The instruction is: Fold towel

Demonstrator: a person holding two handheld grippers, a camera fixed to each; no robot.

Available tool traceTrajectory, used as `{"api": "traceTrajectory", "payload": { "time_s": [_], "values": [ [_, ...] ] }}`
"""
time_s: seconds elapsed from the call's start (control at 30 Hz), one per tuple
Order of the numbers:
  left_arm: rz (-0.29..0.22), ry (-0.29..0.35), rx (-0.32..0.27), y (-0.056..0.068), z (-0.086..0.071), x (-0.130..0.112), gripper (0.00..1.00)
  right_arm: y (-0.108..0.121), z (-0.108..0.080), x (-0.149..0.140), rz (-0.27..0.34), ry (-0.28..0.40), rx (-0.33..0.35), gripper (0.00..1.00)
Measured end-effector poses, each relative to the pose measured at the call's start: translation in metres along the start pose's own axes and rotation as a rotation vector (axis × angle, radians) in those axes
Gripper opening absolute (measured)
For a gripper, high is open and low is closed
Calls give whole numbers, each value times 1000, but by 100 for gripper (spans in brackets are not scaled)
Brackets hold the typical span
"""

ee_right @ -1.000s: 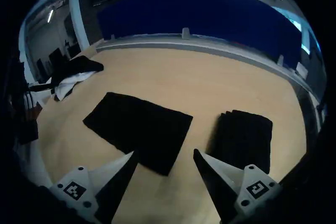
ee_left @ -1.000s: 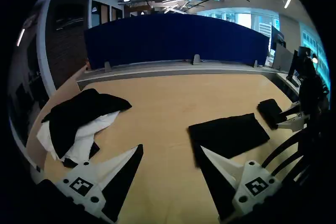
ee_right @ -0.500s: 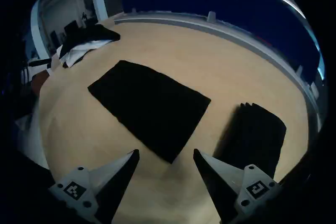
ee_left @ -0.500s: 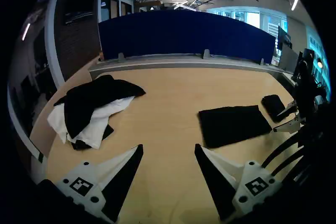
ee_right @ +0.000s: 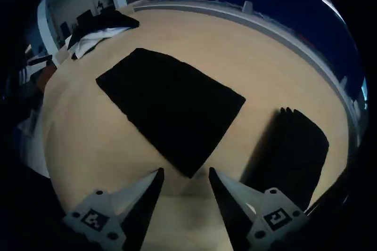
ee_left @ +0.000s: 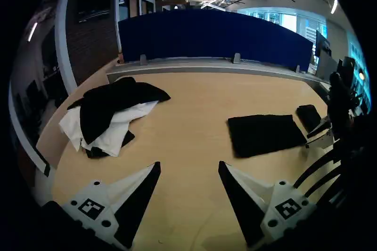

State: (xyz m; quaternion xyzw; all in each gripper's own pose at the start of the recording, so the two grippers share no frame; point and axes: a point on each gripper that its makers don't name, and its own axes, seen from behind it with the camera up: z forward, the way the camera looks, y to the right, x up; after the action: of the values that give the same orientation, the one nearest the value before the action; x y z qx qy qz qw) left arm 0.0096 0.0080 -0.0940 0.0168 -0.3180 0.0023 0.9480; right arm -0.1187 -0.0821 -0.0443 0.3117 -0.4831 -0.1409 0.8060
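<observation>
A black towel (ee_right: 172, 107) lies flat on the wooden table (ee_right: 264, 58); in the left gripper view the same black towel (ee_left: 265, 133) sits right of centre. My right gripper (ee_right: 186, 175) hovers open just above the towel's near corner, which lies between its fingers. A stack of folded black towels (ee_right: 292, 154) rests to the right of it, seen as the small folded stack (ee_left: 308, 116) in the left gripper view. My left gripper (ee_left: 188, 168) is open over bare table, well left of the towel. The right gripper (ee_left: 323, 137) also appears at the far right of that view.
A heap of black and white cloths (ee_left: 110, 112) lies at the table's left side, also seen as the cloth heap (ee_right: 96, 32) far left in the right gripper view. A blue partition (ee_left: 212, 34) runs along the table's back edge. A dark chair (ee_left: 330, 171) stands at right.
The right gripper has dropped toward the flat towel's near corner and its fingers have narrowed a little. The left gripper has drawn back and left, away from the towel.
</observation>
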Motion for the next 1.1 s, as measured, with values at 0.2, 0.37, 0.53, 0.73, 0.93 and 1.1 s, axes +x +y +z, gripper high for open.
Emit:
{"api": "traceTrajectory", "payload": {
  "time_s": [0.2,0.37,0.53,0.73,0.93,1.1],
  "values": [
    [2,-3,-1,0,-2,-3,91,0,4,-5,9,-15,6,50],
    [2,-10,-2,0,-2,-6,91,4,3,-4,13,-13,-4,29],
    [2,-14,-3,-1,0,-7,91,4,3,-5,16,-17,-2,26],
    [2,-17,-4,1,1,-8,91,5,3,-5,15,-21,-10,16],
    [1,-21,-3,0,2,-10,91,3,3,-3,23,-17,-4,9],
    [-1,-21,-6,1,3,-10,91,2,1,0,25,-9,-5,7]
  ]
}}
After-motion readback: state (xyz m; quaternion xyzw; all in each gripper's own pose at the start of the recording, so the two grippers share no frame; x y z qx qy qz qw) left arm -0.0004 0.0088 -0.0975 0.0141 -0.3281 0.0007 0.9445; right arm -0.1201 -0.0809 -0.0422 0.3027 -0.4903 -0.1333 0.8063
